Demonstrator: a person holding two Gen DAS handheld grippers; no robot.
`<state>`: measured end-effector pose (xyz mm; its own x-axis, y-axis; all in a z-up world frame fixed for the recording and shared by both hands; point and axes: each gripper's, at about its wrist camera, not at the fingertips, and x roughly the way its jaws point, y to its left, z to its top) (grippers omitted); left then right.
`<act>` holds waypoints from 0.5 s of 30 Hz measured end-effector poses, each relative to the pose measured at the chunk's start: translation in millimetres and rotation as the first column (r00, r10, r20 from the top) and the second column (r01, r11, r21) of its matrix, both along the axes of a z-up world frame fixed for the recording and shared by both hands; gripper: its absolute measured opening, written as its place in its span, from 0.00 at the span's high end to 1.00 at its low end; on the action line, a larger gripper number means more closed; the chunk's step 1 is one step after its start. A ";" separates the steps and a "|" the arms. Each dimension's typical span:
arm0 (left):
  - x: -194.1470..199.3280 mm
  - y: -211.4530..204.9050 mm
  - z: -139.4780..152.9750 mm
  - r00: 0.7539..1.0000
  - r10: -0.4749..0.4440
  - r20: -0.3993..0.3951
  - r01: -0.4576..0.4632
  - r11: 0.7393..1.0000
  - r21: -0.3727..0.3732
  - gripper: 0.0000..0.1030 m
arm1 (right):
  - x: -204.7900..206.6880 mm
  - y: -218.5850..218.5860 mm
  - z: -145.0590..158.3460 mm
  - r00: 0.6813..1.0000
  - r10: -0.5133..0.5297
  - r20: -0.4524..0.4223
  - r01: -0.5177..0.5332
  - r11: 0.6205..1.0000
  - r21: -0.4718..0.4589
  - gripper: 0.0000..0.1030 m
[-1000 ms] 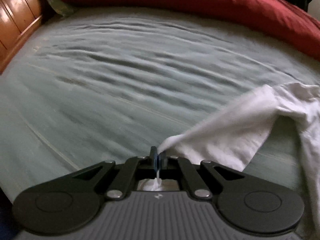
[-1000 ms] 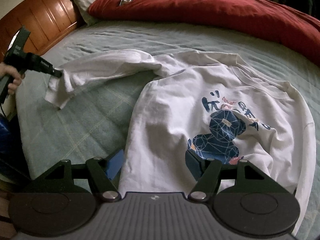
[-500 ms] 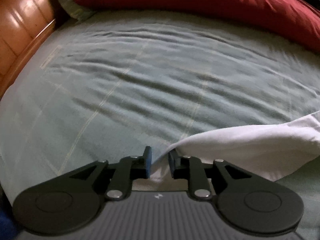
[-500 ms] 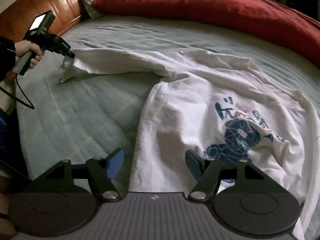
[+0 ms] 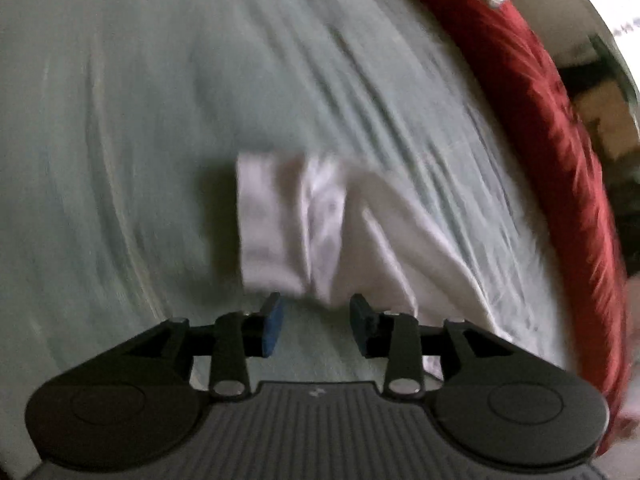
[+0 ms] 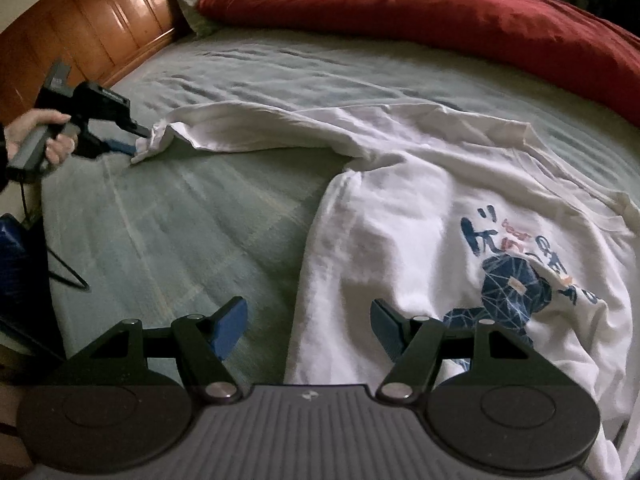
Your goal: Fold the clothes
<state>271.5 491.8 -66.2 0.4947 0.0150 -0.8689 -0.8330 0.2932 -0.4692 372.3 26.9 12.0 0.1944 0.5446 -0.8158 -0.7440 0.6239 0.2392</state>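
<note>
Sleeve cuff (image 5: pixel 276 224) let go just ahead of the opening left gripper (image 5: pixel 316 322), nothing between its blue pads; white sweatshirt (image 6: pixel 420 240) spread flat before the right gripper (image 6: pixel 308 330), agape and empty. Best next: smooth sleeve, fold inward. Red duvet (image 6: pixel 440 12) beyond, clear of work.

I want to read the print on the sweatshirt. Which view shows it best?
The right wrist view: the blue print lies face up on the sweatshirt's chest. The left wrist view shows only a blurred sleeve cuff.
</note>
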 end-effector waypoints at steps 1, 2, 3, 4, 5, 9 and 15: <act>-3.5 -1.9 -8.7 0.999 0.040 0.018 -0.040 0.999 -0.022 0.65 | 0.2 1.3 0.5 1.000 0.004 0.002 -0.004 1.000 0.002 0.29; -7.0 -3.8 -17.4 0.996 0.081 0.035 -0.080 0.996 -0.044 0.65 | 0.5 2.3 0.8 1.000 0.007 0.004 -0.007 1.000 0.003 0.29; -11.1 -4.7 -22.2 0.989 0.132 0.071 -0.128 0.990 -0.056 0.63 | 0.9 2.9 1.0 1.000 0.008 0.004 -0.008 1.000 0.003 0.29; -15.4 -5.6 -26.8 0.977 0.183 0.107 -0.177 0.982 -0.068 0.58 | 1.5 3.5 0.9 1.000 0.008 0.004 -0.008 1.000 0.002 0.29; -17.5 -6.2 -29.2 0.966 0.219 0.140 -0.210 0.975 -0.076 0.55 | 2.0 3.9 0.5 1.000 0.009 0.003 -0.009 1.000 0.000 0.28; -21.3 -7.8 -35.7 0.915 0.328 0.236 -0.314 0.944 -0.096 0.44 | 2.3 5.6 -1.9 1.000 0.015 -0.002 -0.015 1.000 -0.005 0.28; -26.8 -12.5 -39.9 0.838 0.425 0.342 -0.405 0.905 -0.131 0.40 | 0.9 7.9 -0.9 1.000 0.016 -0.011 -0.016 1.000 0.008 0.28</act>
